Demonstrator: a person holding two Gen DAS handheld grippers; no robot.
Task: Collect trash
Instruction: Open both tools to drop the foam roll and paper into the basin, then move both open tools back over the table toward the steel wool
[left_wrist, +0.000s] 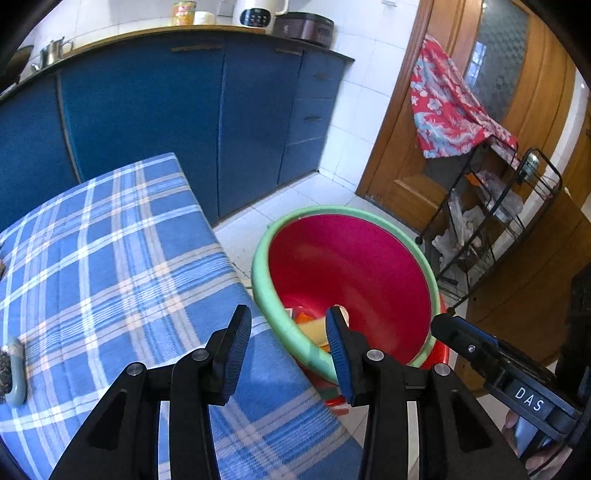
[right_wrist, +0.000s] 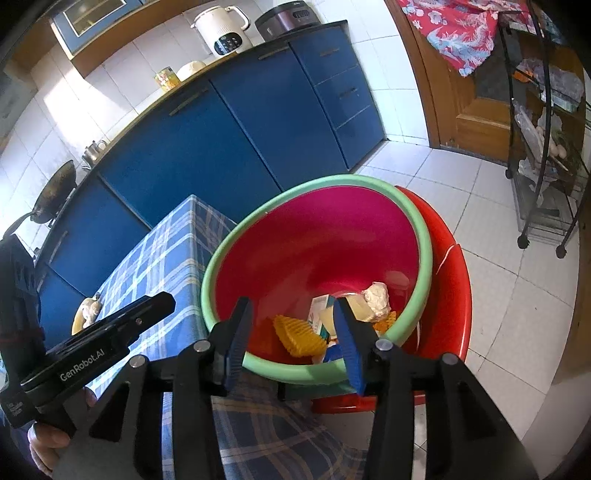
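Note:
A red basin with a green rim (left_wrist: 354, 258) stands beside the table; it also shows in the right wrist view (right_wrist: 317, 240). It holds trash: a yellow foam net (right_wrist: 297, 334), a small carton (right_wrist: 318, 314), a crumpled white paper (right_wrist: 376, 297) and pale scraps (left_wrist: 314, 330). My left gripper (left_wrist: 288, 350) is open and empty, over the table's edge next to the basin. My right gripper (right_wrist: 293, 334) is open and empty, just above the basin's near rim. A piece of peel (right_wrist: 86, 314) lies on the table behind the left gripper's body.
The table carries a blue plaid cloth (left_wrist: 110, 258). The basin rests on a red stool (right_wrist: 447, 280). Blue cabinets (left_wrist: 166, 110) stand behind. A black wire rack (left_wrist: 491, 221) and a wooden door (left_wrist: 406, 158) are at the right. A grey-green object (left_wrist: 16, 373) lies at the table's left.

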